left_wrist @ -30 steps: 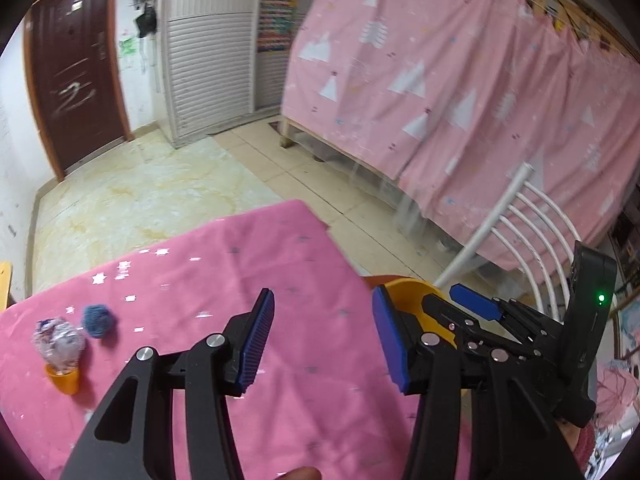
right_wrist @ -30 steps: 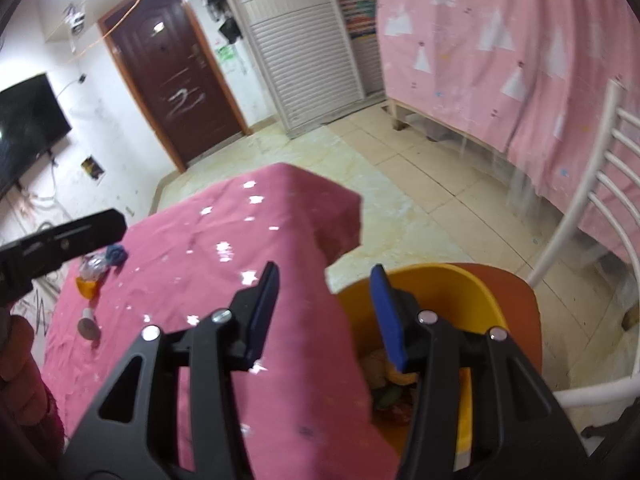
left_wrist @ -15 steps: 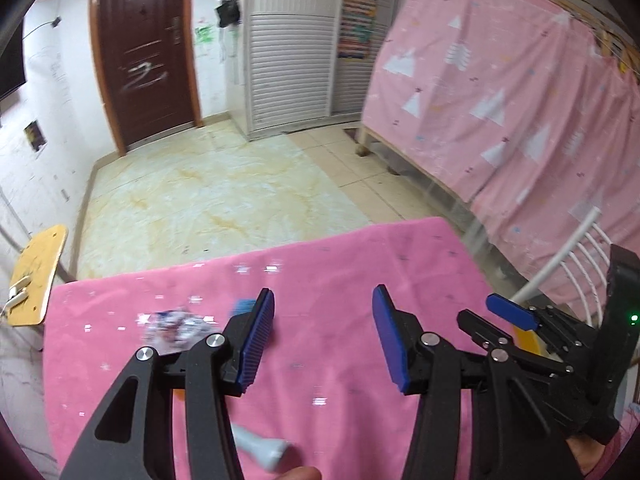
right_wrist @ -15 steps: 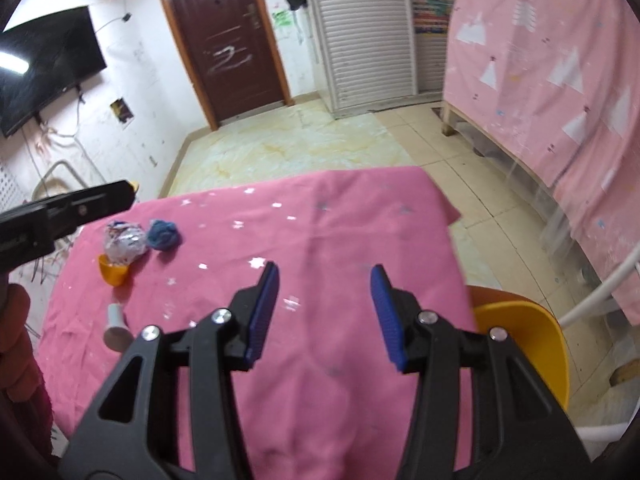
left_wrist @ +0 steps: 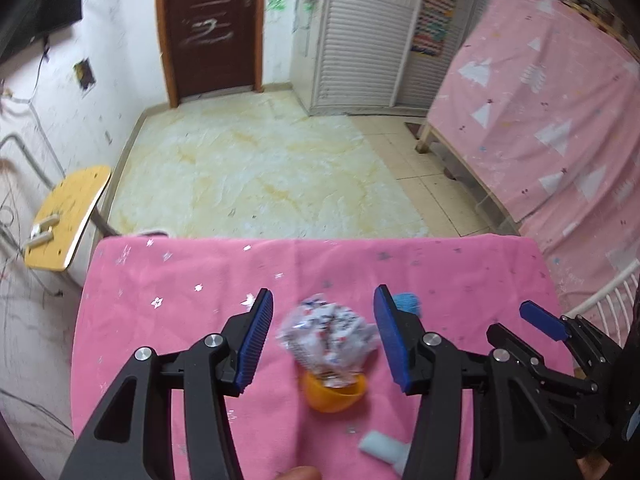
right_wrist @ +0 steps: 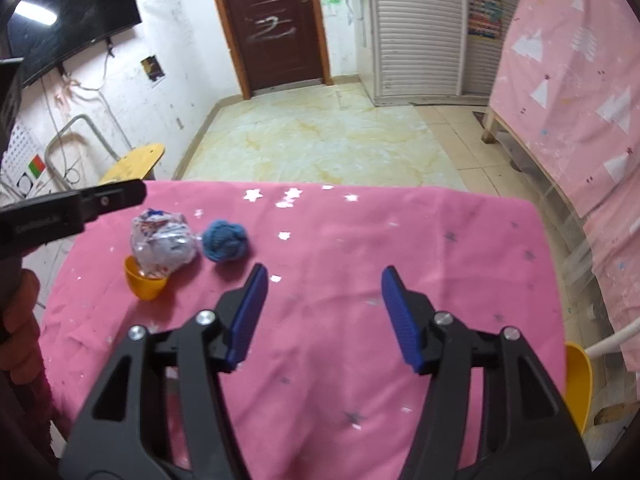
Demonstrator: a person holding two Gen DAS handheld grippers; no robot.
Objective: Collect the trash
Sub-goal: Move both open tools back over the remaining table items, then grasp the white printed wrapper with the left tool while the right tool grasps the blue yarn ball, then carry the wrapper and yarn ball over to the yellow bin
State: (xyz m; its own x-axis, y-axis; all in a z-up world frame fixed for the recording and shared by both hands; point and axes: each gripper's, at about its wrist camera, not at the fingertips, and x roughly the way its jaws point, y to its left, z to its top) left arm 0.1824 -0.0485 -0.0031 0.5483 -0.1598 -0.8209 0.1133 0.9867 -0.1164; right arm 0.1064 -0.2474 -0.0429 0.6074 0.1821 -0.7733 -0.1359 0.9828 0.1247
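A white tube (left_wrist: pixel 382 449) lies half hidden behind the left tool (left_wrist: pixel 323 338). The yellow bin (right_wrist: pixel 578 384) is cut off behind the bench (right_wrist: pixel 460 248) edge.

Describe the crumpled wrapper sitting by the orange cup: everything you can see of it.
The crumpled wrapper is a shiny, silvery-white foil or plastic wad with red and blue print, balled up loosely. It lies on the pink tablecloth, resting on the mouth of the tipped orange cup, with the blue yarn ball close beside it. In the left wrist view it sits between the open left tongs, untouched.
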